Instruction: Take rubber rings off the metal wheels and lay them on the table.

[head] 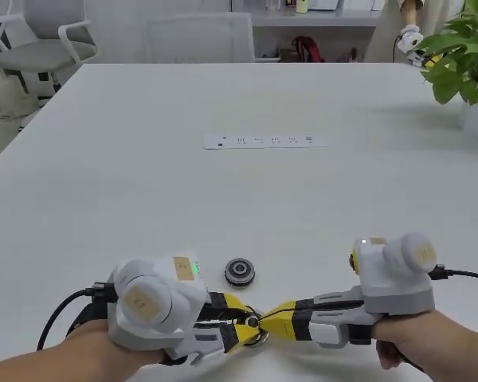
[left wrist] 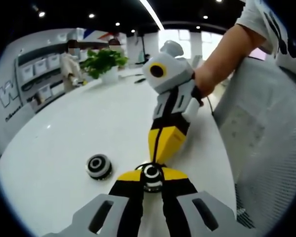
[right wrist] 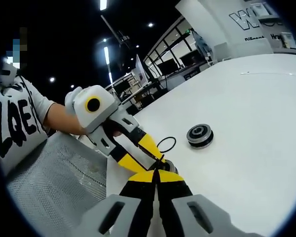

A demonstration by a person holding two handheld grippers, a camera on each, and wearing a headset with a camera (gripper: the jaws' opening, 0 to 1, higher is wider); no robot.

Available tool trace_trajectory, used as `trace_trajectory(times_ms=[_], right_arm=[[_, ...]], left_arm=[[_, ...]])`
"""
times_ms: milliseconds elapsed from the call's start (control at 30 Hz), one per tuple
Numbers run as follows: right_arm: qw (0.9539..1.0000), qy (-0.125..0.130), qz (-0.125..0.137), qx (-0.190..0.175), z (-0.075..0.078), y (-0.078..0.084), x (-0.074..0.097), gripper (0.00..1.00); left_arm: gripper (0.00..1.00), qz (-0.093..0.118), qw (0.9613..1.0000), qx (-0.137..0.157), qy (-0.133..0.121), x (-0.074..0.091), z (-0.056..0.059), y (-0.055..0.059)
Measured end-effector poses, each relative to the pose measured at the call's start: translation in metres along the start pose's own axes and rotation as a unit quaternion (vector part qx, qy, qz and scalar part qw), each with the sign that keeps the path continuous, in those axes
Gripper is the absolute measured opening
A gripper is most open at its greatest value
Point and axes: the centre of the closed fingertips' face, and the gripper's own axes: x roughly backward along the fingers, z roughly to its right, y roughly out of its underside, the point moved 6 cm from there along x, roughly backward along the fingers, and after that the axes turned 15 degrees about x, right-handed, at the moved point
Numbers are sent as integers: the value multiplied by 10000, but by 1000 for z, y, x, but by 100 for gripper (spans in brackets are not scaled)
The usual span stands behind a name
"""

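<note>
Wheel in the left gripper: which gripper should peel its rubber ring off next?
Right, most likely. The left gripper clamps the wheel between its fingers, so it is busy steadying it. The right gripper has its fingers shut, with the tips at that wheel's rim, ready to pull.

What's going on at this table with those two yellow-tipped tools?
A person works two handheld grippers over a white table. The left gripper is clamped on a small metal wheel. The right gripper, jaws shut, meets it at the wheel's edge, apparently picking at its rubber ring. A second wheel sits on the table just beyond them. A thin black ring lies beside the grippers, seemingly one already off.
</note>
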Motion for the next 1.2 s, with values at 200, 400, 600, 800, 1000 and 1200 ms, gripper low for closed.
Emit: trace_trajectory(times_ms=[200, 400, 600, 800, 1000, 1200], right_arm=[[10000, -9, 22, -37, 0, -1, 1, 0], [9999, 17, 82, -78, 2, -3, 3, 0], [9999, 63, 140, -76, 4, -6, 5, 0], [9998, 55, 190, -76, 3, -9, 5, 0], [9997, 30, 227, -80, 3, -11, 5, 0], [9996, -17, 267, -74, 1, -16, 4, 0]], left_arm=[[20, -60, 9996, -241, 97, 3, 4, -1], [24, 77, 9997, -112, 193, 7, 6, -5], [29, 213, 9995, -31, 242, 18, 6, -9], [33, 320, 9993, -6, 180, 29, 1, -10], [38, 483, 9988, 111, 61, 44, -4, -10], [43, 663, 9973, 300, -7, 57, -6, -11]])
